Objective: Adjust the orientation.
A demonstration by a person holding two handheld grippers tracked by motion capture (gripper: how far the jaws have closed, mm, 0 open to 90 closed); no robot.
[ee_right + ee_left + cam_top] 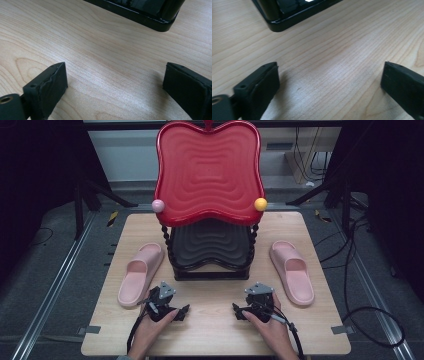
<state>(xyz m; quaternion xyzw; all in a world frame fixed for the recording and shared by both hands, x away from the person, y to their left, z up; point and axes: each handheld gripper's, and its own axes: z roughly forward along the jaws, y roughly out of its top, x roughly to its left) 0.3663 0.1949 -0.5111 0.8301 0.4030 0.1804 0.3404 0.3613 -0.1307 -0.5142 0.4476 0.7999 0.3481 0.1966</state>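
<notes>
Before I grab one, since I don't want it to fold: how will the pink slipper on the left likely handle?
The left pink slipper looks like moulded foam, so probably light and somewhat bendy, flexing if gripped at one end. Its matte surface suggests little slip in the fingers. Lying flat on the table, it should slide rather than roll or tip when pushed.

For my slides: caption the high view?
Open left gripper and right gripper rest before two-tier rack, pink slippers alongside.

two pink slippers (141, 273) (293, 271) flat beside a red-and-black two-tier rack (210, 210)
</notes>
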